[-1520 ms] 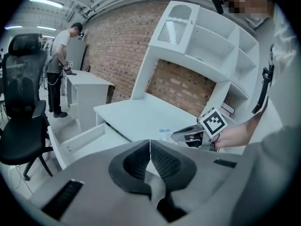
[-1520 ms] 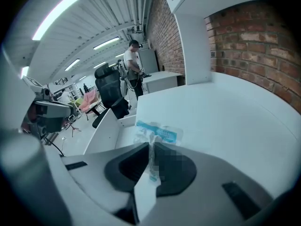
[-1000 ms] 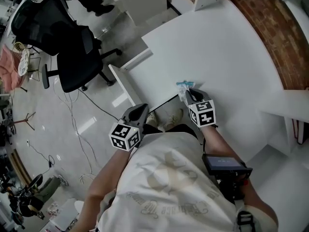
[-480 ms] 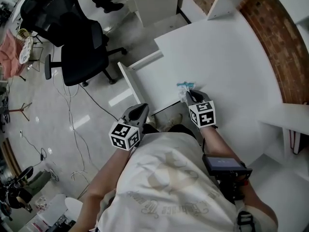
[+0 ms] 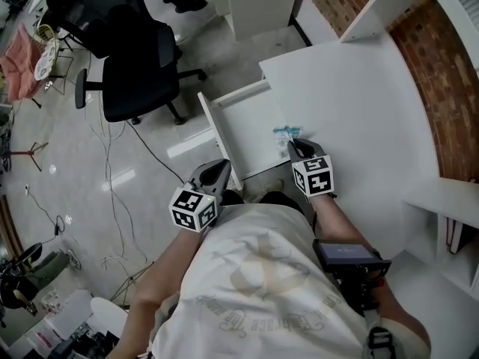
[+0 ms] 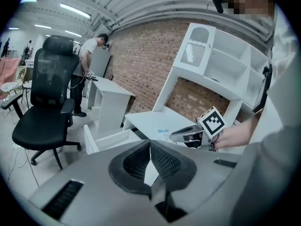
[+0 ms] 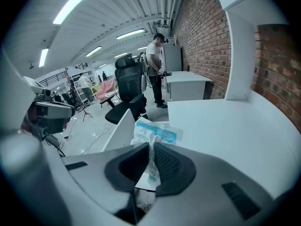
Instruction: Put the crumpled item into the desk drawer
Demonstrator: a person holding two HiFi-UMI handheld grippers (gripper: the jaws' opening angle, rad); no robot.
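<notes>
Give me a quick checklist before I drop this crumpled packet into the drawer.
1. The drawer is pulled open: ok.
2. The crumpled packet is pinched in the right hand-held gripper: ok.
3. The packet hangs fully over the drawer, not the desk: cannot tell; it sits at the desk edge.
4. The left hand-held gripper is out of the path: ok, shut with nothing in it, near the drawer's near corner.
</notes>
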